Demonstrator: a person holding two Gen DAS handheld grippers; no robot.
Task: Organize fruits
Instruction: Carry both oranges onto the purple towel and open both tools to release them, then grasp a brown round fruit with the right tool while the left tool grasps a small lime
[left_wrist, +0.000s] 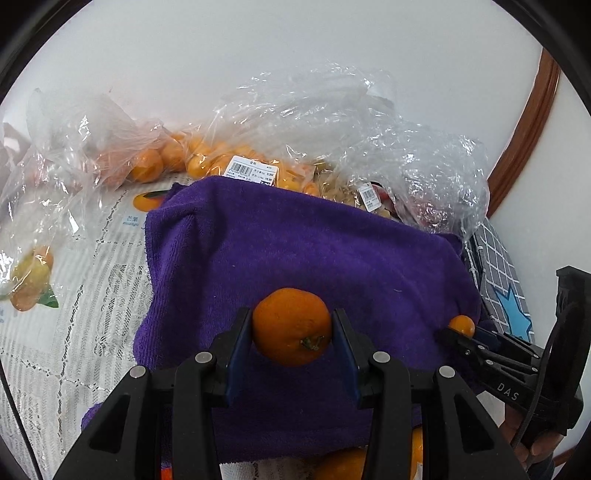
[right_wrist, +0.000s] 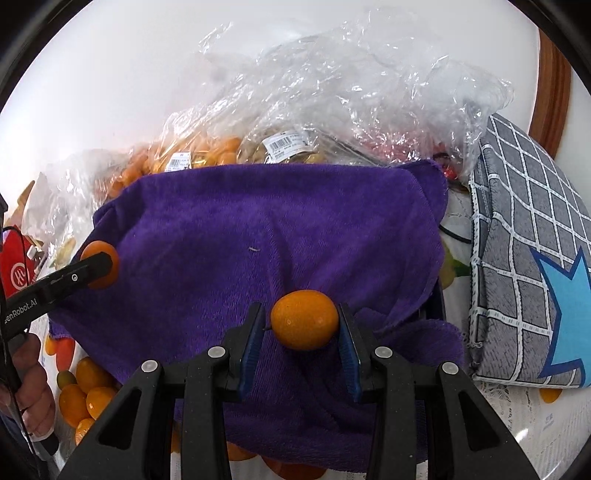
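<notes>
My left gripper (left_wrist: 292, 334) is shut on a mandarin orange (left_wrist: 291, 326) with a green stem, held above the purple towel (left_wrist: 295, 251). My right gripper (right_wrist: 303, 325) is shut on a small oval kumquat (right_wrist: 304, 319), also above the purple towel (right_wrist: 258, 240). In the left wrist view the right gripper (left_wrist: 460, 332) comes in from the right with the kumquat (left_wrist: 462, 325). In the right wrist view the left gripper (right_wrist: 105, 264) comes in from the left with the mandarin (right_wrist: 101, 254).
Clear plastic bags of oranges (left_wrist: 207, 162) and other fruit (right_wrist: 295, 147) lie behind the towel. Loose kumquats (right_wrist: 86, 391) lie at the towel's near left. A grey checked cushion (right_wrist: 528, 258) sits to the right. A lace tablecloth (left_wrist: 74, 325) covers the table.
</notes>
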